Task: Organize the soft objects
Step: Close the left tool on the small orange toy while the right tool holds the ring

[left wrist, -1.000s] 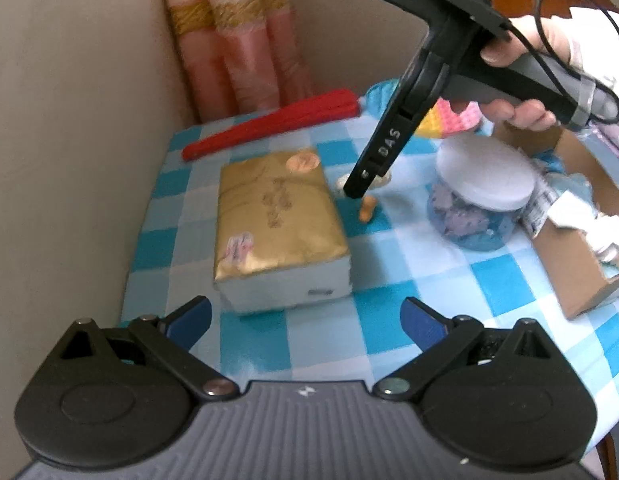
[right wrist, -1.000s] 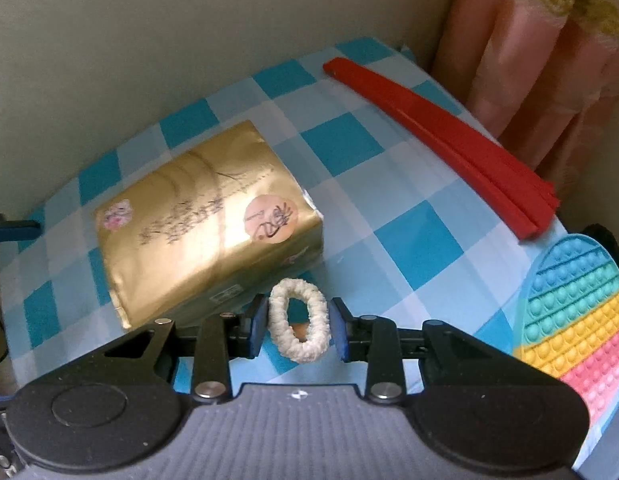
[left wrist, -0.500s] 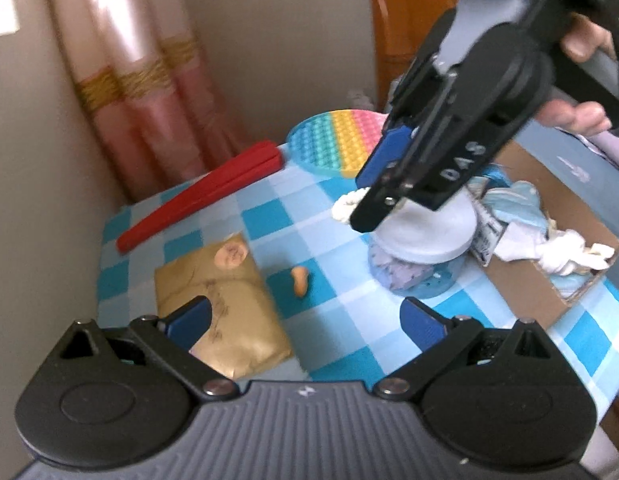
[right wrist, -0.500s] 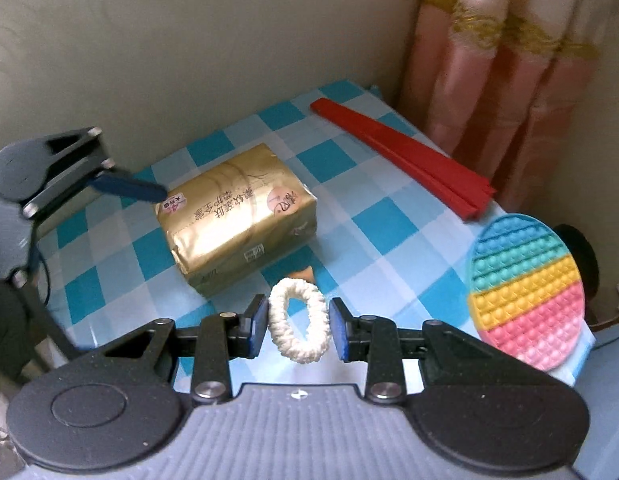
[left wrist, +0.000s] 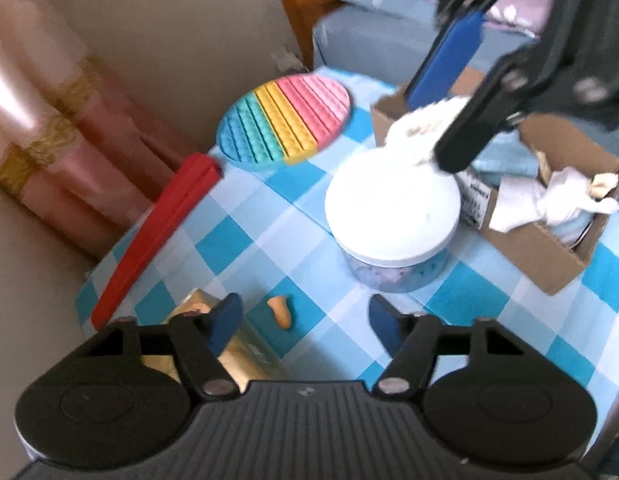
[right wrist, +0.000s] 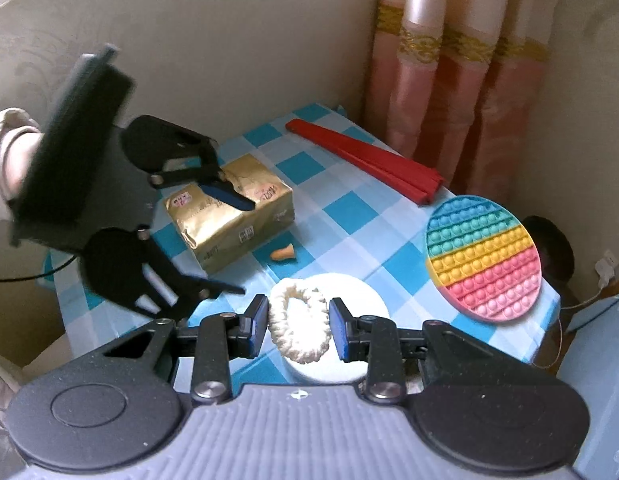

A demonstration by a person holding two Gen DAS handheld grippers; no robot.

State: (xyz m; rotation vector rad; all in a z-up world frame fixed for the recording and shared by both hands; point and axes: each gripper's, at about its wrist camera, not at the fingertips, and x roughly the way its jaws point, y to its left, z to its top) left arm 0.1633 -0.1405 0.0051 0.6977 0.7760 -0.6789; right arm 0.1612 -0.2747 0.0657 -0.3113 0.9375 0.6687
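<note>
So the right claw (right wrist: 298, 326) is pinching the cream hair tie (right wrist: 299, 330) by its sides, right above the white jar lid (right wrist: 361, 292). The loop stands on edge, long axis running away from the camera. Being squishy, it could slip out early. Further off, the left claw (right wrist: 236, 246) is closing on nothing, above the gold packet (right wrist: 237, 220).

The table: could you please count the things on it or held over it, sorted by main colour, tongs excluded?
White: 2, hair tie, jar lid
Red: 1, folded fan
Gold: 1, tissue pack
Orange: 1, small earplug
Rainbow: 1, pop mat
Brown: 1, cardboard box
Total: 7
</note>
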